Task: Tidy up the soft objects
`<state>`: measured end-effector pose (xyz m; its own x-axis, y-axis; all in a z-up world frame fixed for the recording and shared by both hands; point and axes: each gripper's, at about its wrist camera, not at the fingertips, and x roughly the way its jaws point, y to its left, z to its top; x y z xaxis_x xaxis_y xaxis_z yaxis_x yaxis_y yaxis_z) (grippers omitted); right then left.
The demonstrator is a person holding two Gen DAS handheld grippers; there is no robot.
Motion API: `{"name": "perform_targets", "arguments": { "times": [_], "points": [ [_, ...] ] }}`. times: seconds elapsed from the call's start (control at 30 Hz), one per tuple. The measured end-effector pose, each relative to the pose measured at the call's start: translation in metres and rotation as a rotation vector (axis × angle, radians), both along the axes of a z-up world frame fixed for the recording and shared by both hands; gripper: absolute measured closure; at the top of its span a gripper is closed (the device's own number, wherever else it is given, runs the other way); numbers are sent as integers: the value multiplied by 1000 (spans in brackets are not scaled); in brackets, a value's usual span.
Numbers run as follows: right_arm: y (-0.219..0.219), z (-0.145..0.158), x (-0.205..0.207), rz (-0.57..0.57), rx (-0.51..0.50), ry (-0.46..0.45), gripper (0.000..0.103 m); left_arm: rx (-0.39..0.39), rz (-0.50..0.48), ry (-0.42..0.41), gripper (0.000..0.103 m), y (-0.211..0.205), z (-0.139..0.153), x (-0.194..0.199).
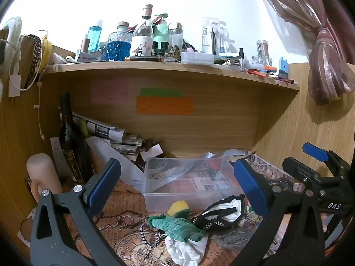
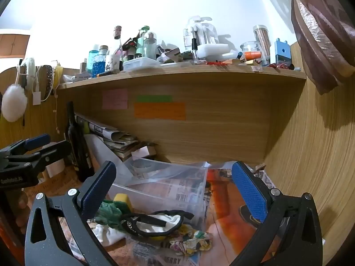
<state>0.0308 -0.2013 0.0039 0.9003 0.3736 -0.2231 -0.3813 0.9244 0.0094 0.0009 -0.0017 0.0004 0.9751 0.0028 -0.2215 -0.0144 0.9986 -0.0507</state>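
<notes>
A pile of soft things lies on the desk in front of a clear plastic box (image 1: 188, 181) (image 2: 168, 188): a green knitted cloth (image 1: 177, 227) (image 2: 108, 215), a yellow sponge (image 1: 177, 207) (image 2: 122, 199), a black-and-white fabric piece (image 1: 221, 212) (image 2: 155, 221), a white cloth (image 1: 186, 248) (image 2: 106, 232) and a floral scrunchie (image 2: 190, 241). My left gripper (image 1: 177, 184) is open and empty above the pile. My right gripper (image 2: 175, 190) is open and empty, over the pile and the box. The right gripper also shows in the left wrist view (image 1: 315, 166), the left gripper in the right wrist view (image 2: 37, 146).
A dark wine bottle (image 1: 71, 141) (image 2: 77, 141), a pale candle (image 1: 43, 173) and stacked papers (image 1: 115, 137) stand at the back left. A metal chain (image 1: 146, 232) lies on the patterned desk cover. A cluttered shelf (image 1: 168, 66) overhangs. A wooden wall (image 2: 315, 155) closes the right.
</notes>
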Motion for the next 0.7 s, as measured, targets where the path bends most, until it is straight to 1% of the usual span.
{"name": "perform_targets", "arguments": {
  "times": [0.03, 0.17, 0.2, 0.23, 0.7],
  "points": [
    [0, 0, 1, -3, 6, 18, 0, -1, -3, 1, 0, 1, -3, 1],
    [-1, 2, -2, -5, 3, 9, 0, -5, -5, 0, 0, -3, -5, 1],
    [-1, 3, -3, -5, 2, 5, 0, -22, -6, 12, 0, 4, -4, 5],
    [-2, 0, 1, -4, 6, 19, 0, -21, -6, 10, 0, 4, -5, 6],
    [1, -2, 3, 0, 7, 18, 0, -10, -15, 2, 0, -1, -3, 3]
  ]
}}
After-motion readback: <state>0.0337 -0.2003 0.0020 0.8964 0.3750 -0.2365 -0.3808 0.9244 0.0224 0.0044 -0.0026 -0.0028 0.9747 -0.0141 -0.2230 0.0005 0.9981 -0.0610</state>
